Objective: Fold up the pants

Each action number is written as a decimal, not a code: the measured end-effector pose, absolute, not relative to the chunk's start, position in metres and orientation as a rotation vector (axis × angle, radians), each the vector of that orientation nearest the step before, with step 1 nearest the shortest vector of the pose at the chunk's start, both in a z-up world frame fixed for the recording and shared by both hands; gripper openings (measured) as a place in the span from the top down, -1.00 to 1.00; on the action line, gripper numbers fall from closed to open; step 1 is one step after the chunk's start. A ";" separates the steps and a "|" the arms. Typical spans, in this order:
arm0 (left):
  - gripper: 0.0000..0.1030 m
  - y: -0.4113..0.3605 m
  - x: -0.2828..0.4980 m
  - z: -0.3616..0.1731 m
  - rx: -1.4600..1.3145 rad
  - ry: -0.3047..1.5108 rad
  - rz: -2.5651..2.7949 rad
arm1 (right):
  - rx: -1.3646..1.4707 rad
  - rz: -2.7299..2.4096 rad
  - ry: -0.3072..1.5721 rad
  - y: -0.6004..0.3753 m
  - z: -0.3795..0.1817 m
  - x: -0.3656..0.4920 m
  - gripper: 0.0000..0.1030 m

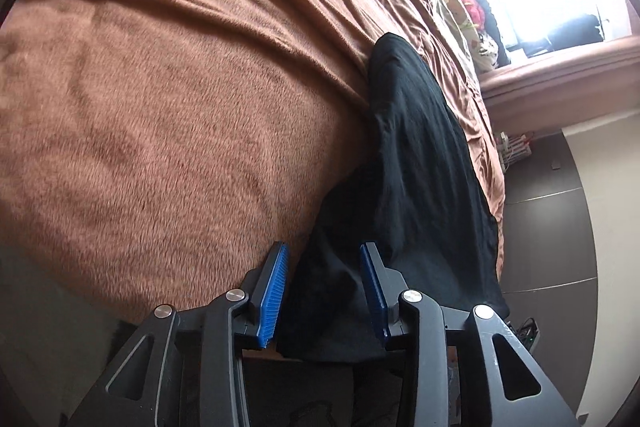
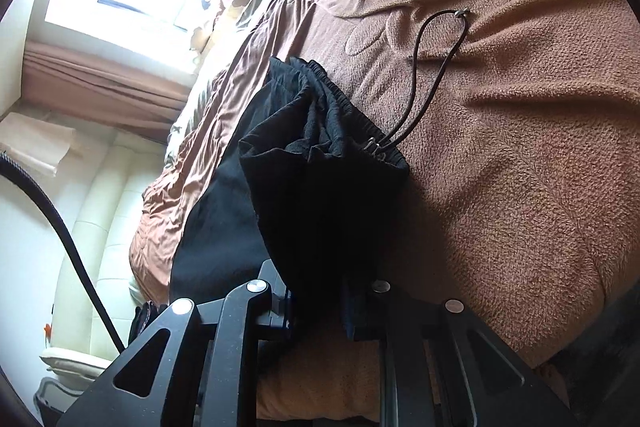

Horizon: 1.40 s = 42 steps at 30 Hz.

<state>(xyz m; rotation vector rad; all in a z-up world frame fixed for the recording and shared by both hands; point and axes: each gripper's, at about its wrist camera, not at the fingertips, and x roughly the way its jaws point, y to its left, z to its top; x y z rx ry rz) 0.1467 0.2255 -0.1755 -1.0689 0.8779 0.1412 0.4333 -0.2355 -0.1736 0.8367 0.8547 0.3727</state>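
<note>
Black pants [image 1: 420, 163] run lengthwise straight ahead of the parted, unclenched left hand-held gripper [image 1: 324, 291], while the right hand-held gripper [image 2: 320, 303] clamps their waistband-end bunch.

Black pants [image 1: 420, 147], as I see them: soft, crumpled fabric stretched lengthwise along the bed's edge, elastic gathered waistband [image 2: 332, 83] bunched and raised, its drawstring [image 2: 436, 67] looped out across the brown fleece.
</note>
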 end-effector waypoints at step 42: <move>0.26 0.199 0.100 -0.202 -1.302 0.560 0.063 | 0.380 0.507 0.751 -0.207 -0.095 0.284 0.36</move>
